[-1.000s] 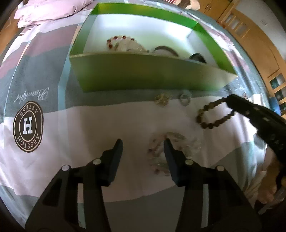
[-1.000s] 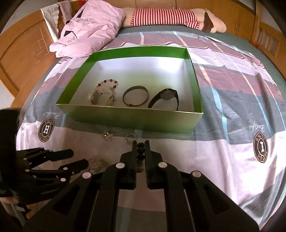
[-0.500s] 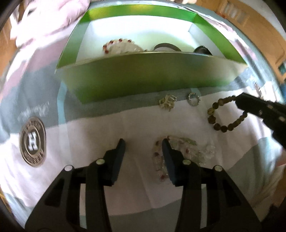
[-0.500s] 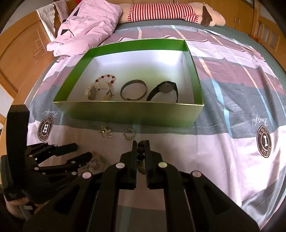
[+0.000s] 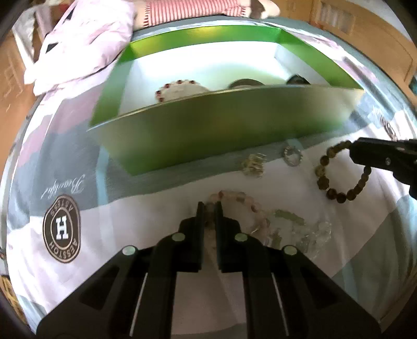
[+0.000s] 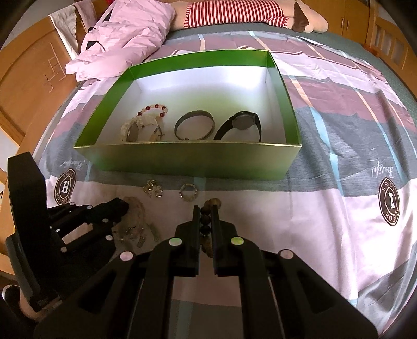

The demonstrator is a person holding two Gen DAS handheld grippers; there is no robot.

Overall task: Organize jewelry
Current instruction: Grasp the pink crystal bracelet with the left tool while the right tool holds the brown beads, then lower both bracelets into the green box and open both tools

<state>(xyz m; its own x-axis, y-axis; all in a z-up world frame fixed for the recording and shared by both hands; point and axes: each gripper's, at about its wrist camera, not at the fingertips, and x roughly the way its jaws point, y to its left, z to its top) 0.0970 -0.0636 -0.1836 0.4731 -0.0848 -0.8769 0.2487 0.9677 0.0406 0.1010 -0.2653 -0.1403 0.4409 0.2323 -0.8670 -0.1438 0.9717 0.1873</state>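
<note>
**Both grippers clamped on beads, box at twelve o'clock**

You are working on a bed (image 6: 325, 221) covered in a pink, grey and plum patchwork sheet with round brown crests, a crumpled pink quilt (image 6: 125, 39) and a striped plush toy (image 6: 234, 13) at its far end. Straight ahead at twelve o'clock sits the green box (image 6: 187, 160), white inside, holding a red-and-clear bead bracelet (image 6: 153, 108), a pale watch (image 6: 138, 130), a dark bangle (image 6: 194, 125) and a black watch (image 6: 241, 123).

Your left hand-held gripper (image 5: 209, 208) is closed on the pale pink bead bracelet (image 5: 234, 195), a loop of milky, rosy beads lying on the white stripe of the sheet, tangled at four o'clock with clear, glassy pieces (image 5: 310, 234). The picture is blurred there, so finer detail is hard to tell.

Your right hand-held gripper (image 6: 206, 208) is clamped shut on the brown bead bracelet (image 5: 338, 172), a ring of round, dark olive-brown beads resting on the sheet.

Between the bracelets and the box front lie a gold-coloured clustered trinket (image 6: 153, 189) at eleven o'clock of the right gripper and a small sparkly ring (image 6: 188, 193) just beside it, apart from each other.
</note>
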